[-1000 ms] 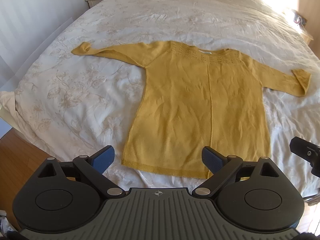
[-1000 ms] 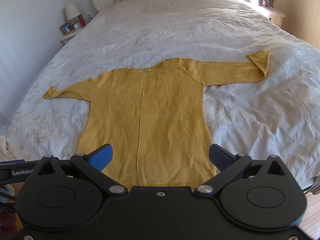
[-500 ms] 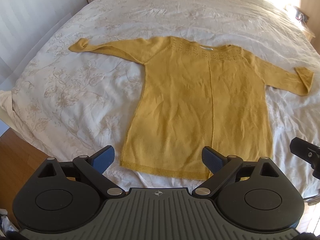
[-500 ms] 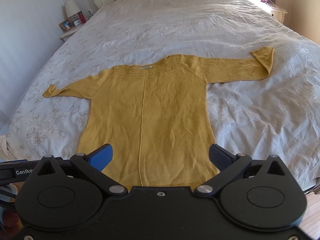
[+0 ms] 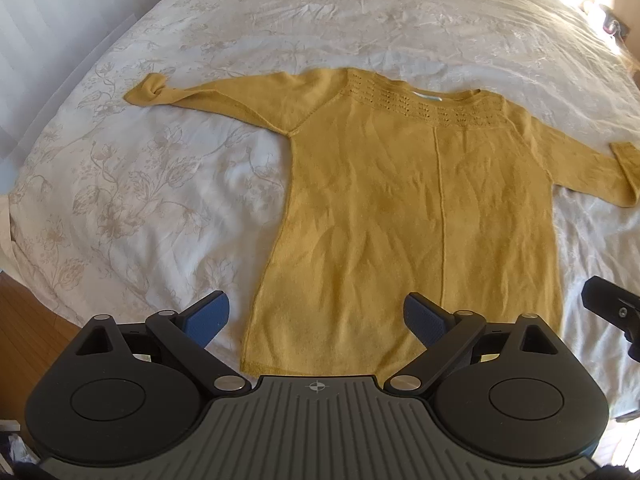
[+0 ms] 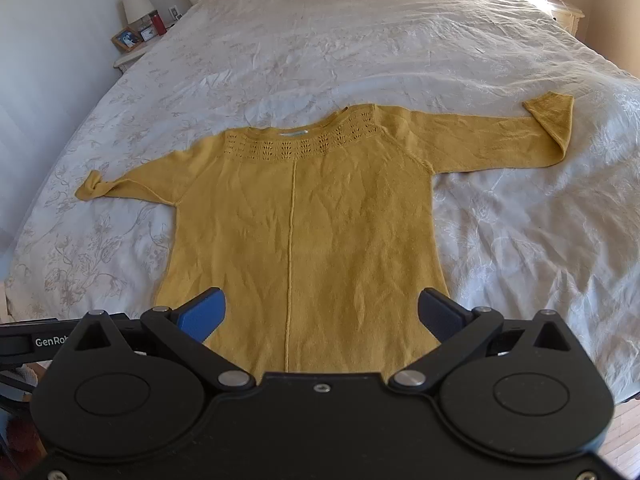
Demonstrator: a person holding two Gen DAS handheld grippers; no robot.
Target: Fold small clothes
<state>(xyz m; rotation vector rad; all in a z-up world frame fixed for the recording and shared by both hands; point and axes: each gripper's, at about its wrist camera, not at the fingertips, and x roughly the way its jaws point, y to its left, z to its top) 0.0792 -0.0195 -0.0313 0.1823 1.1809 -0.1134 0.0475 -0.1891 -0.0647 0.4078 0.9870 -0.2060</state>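
A mustard-yellow knit sweater (image 5: pixel 416 216) (image 6: pixel 304 232) lies flat and face up on the bed, both sleeves spread out sideways, its hem toward me. The left sleeve cuff (image 5: pixel 146 92) is bunched; the right cuff (image 6: pixel 554 114) is folded back. My left gripper (image 5: pixel 318 316) hangs open over the hem's left part, nothing between its blue-padded fingers. My right gripper (image 6: pixel 322 312) is open above the hem's middle, empty too. Part of the right gripper (image 5: pixel 612 304) shows at the right edge of the left wrist view.
A white floral bedspread (image 5: pixel 140 184) (image 6: pixel 520 240) covers the wide bed. A nightstand (image 6: pixel 132 46) with a lamp, photo frame and clock stands at the far left. Another nightstand (image 6: pixel 560 8) is at the far right. Wood floor (image 5: pixel 24 312) lies beside the bed's near left corner.
Both grippers have moved forward and lower toward the sweater, which now fills more of each view. Their fingers stay open.
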